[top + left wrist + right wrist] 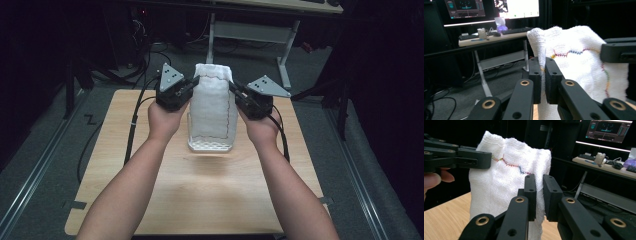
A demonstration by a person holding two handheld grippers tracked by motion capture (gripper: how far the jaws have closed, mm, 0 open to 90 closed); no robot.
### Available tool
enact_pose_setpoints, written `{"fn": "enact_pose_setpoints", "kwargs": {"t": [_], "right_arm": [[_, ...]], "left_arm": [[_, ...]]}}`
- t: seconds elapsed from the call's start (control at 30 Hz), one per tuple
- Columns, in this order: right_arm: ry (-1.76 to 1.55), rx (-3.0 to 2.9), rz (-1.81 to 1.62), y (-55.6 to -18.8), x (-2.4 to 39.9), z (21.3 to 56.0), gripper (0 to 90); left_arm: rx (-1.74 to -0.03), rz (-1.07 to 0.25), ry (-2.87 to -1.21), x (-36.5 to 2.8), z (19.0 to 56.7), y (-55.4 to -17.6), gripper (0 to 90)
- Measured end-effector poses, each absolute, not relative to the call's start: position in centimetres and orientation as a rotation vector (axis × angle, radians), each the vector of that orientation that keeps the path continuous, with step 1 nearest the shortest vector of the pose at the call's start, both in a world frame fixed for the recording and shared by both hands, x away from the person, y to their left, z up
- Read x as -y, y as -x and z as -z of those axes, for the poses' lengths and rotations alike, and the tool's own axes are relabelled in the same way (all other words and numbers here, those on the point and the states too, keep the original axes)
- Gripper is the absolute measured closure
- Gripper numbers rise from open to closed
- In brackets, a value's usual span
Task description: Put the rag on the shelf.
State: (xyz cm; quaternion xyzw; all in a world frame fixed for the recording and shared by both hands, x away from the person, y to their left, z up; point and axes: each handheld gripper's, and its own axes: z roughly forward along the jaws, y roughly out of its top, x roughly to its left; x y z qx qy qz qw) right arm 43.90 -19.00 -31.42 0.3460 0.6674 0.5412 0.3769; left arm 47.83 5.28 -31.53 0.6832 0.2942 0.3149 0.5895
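Observation:
A white woven cloth (214,107) with a multicoloured zigzag stitch line hangs upright above the wooden table (200,190); its lower edge sags toward the tabletop. My left gripper (189,88) is shut on the cloth's left edge (543,68). My right gripper (235,91) is shut on the right edge (539,195). In the left gripper view the cloth (579,65) spreads to the right, with the other gripper's jaw at its far side. In the right gripper view the cloth (506,182) spreads to the left, where the other gripper pinches it.
Both forearms reach in over the table's near half. A desk (260,30) with metal legs stands behind the table, carrying keyboards and monitors (491,7). Cables (135,125) trail from the grippers over the table's left and right edges. Grey floor surrounds the table.

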Motion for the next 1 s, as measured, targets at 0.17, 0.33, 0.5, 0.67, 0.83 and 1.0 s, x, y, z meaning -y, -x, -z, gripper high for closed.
{"fn": "enact_pose_setpoints", "kwargs": {"t": [0.17, 0.33, 0.5, 0.67, 0.83, 1.0], "right_arm": [[-0.920, -1.717, -1.377, -45.7, 19.3, 31.4, 82.5], [-0.932, -1.751, -1.341, -47.6, 19.3, 31.8, 82.5], [-0.932, -1.798, -1.319, -49.5, 19.4, 32.8, 82.4], [-0.957, -1.864, -1.277, -51.0, 19.9, 34.3, 82.4], [-1.003, -1.934, -1.248, -52.2, 20.1, 36.4, 82.5], [-1.046, -1.978, -1.250, -52.9, 20.3, 37.4, 82.5]], "left_arm": [[-0.705, -0.673, -1.575, -5.1, 31.7, -49.6, 85.3], [-0.744, -0.652, -1.597, -5.0, 32.6, -51.7, 85.4], [-0.753, -0.642, -1.625, -4.9, 33.8, -53.3, 85.2], [-0.780, -0.608, -1.681, -4.5, 35.7, -54.4, 84.8], [-0.824, -0.545, -1.708, -4.7, 37.9, -55.1, 84.4], [-0.852, -0.479, -1.729, -5.2, 38.9, -55.7, 83.9]]}}
